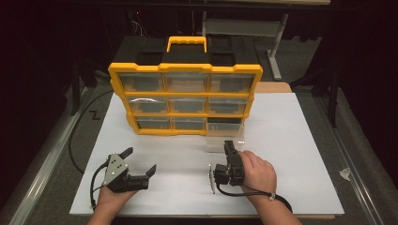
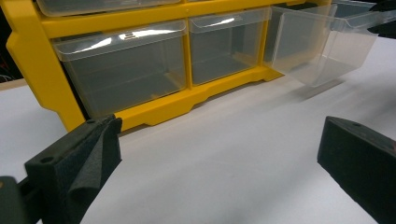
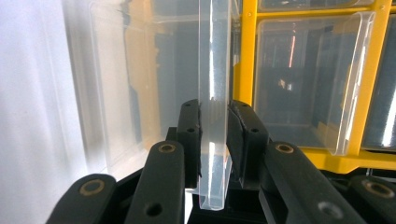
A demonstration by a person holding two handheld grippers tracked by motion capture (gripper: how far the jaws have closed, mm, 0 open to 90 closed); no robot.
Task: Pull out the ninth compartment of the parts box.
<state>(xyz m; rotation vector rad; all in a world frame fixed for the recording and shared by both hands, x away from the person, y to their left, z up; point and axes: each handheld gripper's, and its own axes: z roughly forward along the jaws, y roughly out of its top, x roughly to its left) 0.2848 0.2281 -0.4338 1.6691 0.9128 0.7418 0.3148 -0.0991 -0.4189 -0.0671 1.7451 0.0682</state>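
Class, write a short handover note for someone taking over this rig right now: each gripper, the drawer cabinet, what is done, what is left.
Right gripper: shut on the front lip of the clear plastic drawer.
Left gripper: open, holding nothing, over the white table.
Yellow-framed drawer cabinet: upright at the table's far side.
Done: bottom-right drawer pulled most of the way out.
Left: likely draw it fully free or push it back; the goal is not shown.
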